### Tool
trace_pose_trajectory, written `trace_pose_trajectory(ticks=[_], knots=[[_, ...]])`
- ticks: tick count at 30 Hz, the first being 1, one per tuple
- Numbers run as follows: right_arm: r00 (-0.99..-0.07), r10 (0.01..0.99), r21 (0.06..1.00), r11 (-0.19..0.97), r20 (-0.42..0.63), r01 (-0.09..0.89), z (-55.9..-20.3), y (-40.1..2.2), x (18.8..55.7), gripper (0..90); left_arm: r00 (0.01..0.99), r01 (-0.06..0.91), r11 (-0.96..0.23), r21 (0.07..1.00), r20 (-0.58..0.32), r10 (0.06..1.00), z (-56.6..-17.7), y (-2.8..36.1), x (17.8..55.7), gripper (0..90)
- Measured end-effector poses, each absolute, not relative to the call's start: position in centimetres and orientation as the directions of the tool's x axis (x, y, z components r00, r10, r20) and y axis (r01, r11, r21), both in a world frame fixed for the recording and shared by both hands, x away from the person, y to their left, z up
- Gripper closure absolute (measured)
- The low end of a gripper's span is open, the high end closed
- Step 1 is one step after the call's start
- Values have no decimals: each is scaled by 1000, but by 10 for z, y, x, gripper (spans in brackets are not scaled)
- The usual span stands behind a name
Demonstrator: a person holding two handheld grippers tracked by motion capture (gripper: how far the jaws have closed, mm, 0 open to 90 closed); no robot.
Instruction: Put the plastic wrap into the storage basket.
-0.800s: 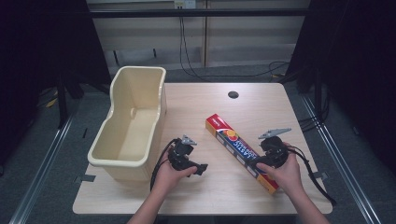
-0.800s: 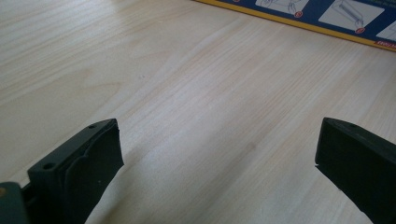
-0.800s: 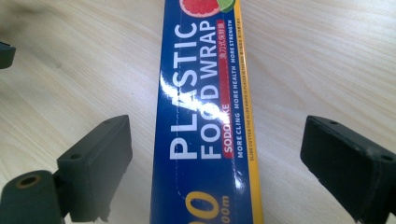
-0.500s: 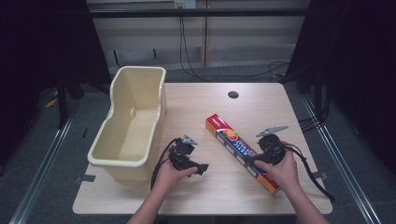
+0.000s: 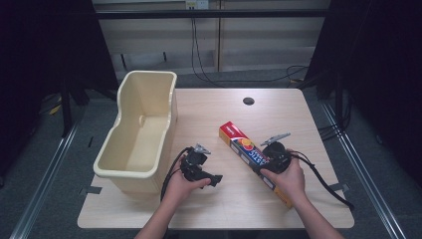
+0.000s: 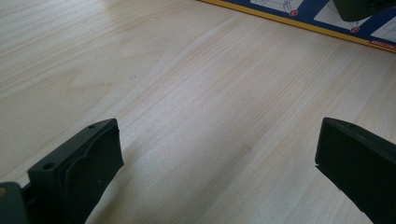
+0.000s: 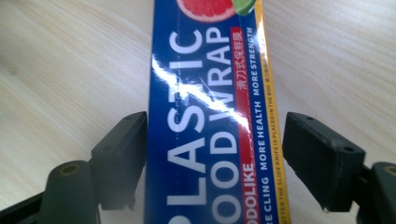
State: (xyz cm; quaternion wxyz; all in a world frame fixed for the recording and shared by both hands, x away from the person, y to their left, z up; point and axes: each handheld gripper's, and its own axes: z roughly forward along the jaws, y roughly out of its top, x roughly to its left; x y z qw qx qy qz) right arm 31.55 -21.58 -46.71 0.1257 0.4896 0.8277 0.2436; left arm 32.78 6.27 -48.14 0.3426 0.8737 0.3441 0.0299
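Plastic wrap box (image 5: 254, 162), long and blue with a red end and a grapefruit picture, lies flat on the pale wooden table (image 5: 234, 209), running diagonally from near the middle toward five o'clock in the high view. The right gripper (image 5: 260, 168) sits over its middle stretch, held by the person's right hand (image 5: 288, 180). In the right gripper view the box (image 7: 212, 126) passes between the two black jaws; the left jaw stands at the box's blue edge, seemingly touching it, while the right jaw stands just clear of the yellow edge with a strip of table showing between, so the jaws straddle the box without pinching it. The left gripper (image 5: 217, 179), in the left hand (image 5: 181, 186), rests at about seven o'clock from the table's centre, just beside the near corner of the cream plastic tub (image 5: 139, 137), which stands upright along the table's nine o'clock side. In the left gripper view its jaws stand wide apart with nothing but bare table (image 6: 196, 121) between them, and the edge of the box (image 6: 299, 18) shows far off at one o'clock. A small dark hole (image 5: 248, 101) marks the table at twelve o'clock.
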Motion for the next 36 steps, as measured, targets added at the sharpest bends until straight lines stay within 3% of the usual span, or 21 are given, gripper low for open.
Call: trace_pose_trajectory(ticks=[6, 8, 11, 18, 28, 36], knots=[[-487, 873, 508, 407, 29, 759, -471, -214, 318, 276, 756, 588, -523, 617, -188, 628, -482, 64, 328, 3], [-499, 865, 492, 413, 52, 767, -473, -213, 320, 374, 739, 606, -498, 620, -209, 640, -484, 63, 327, 4], [-513, 857, 481, 434, 39, 762, -473, -214, 321, 400, 757, 589, -526, 614, -191, 625, -482, 63, 328, 4], [-524, 849, 476, 433, 71, 765, -471, -219, 320, 419, 752, 593, -509, 624, -203, 627, -476, 63, 327, 4], [-644, 762, 507, 528, 71, 681, -453, -230, 308, 420, 773, 584, -478, 656, -269, 574, -453, 60, 325, 13], [-771, 629, 508, 634, 100, 583, -443, -241, 300, 419, 821, 523, -530, 667, -228, 523, -416, 53, 331, 13]])
